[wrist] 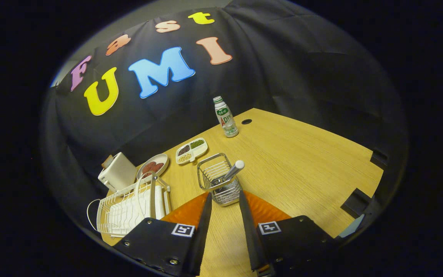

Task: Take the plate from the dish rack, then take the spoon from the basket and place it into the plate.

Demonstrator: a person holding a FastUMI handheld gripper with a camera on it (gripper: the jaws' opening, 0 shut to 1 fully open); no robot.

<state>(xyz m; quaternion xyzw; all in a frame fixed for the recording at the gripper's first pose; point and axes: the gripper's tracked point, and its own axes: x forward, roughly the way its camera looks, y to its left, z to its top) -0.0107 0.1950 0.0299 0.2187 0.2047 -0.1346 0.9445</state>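
The gripper (224, 200) is held low over the desk (302, 165), angled down toward its far edge. Its fingers (205, 207) stand apart, gripping nothing, tips just short of the basket.

Left to right: the white dish rack (129, 209) sits at the desk's left edge, a plate (141, 192) upright in it. Behind it stand a white toaster (118, 171), a dish of red food (153, 165) and a divided tray (192, 151). The wire basket (215, 179) holds the spoon (231, 172), handle leaning right. A bottle (225, 116) stands near the far edge
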